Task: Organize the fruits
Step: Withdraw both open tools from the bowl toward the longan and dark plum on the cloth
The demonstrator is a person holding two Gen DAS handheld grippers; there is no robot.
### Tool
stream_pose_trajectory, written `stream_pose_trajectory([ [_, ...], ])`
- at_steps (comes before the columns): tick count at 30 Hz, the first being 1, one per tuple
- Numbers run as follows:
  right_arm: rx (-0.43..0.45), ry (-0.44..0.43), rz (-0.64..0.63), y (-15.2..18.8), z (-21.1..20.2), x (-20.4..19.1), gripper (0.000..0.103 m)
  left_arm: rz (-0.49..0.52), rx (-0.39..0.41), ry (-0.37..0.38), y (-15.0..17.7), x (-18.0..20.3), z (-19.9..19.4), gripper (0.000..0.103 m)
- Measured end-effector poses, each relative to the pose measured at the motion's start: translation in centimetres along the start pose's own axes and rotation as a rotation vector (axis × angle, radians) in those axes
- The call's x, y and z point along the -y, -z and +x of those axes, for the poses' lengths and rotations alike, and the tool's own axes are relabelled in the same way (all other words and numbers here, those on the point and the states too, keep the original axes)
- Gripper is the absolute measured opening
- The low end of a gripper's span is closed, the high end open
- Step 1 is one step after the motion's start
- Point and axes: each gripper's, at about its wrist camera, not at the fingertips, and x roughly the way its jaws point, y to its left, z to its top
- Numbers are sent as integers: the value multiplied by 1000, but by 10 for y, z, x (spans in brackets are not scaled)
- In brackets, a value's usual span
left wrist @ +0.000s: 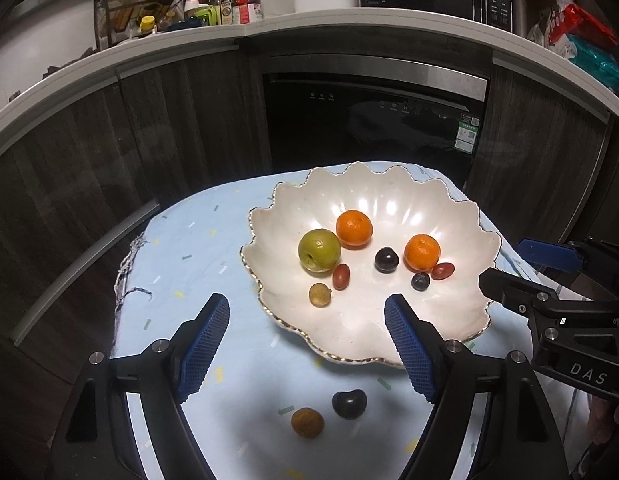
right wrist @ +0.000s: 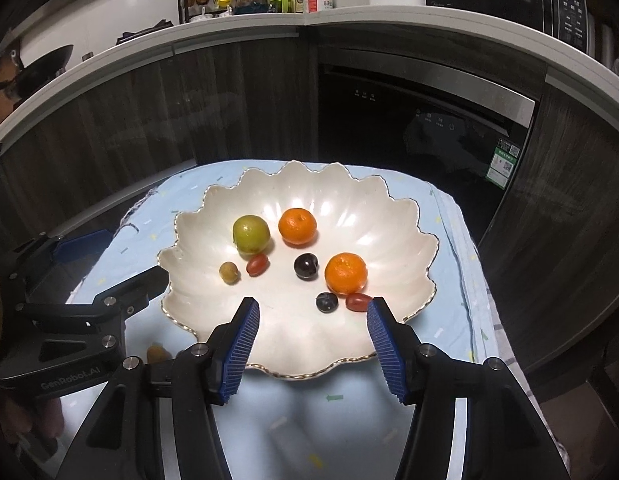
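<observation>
Both grippers, left gripper (left wrist: 307,346) and right gripper (right wrist: 313,350), have jaws apart, holding nothing, above the bowl (right wrist: 397,216). Legible markings: "DAS", "GenRobot.AI".

In the right wrist view a brown fruit (right wrist: 156,354) at eight o'clock is half hidden behind the left gripper (right wrist: 121,264) (blurred too). Appliance labels (right wrist: 503,162) at two o'clock stay unreadable.
</observation>
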Motion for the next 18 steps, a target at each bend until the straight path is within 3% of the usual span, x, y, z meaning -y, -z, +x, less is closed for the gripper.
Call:
stream_pose_trajectory([
  [18,17,-5,-8,4,-15,-16,57,9,5,1,20,-12,-24,80],
])
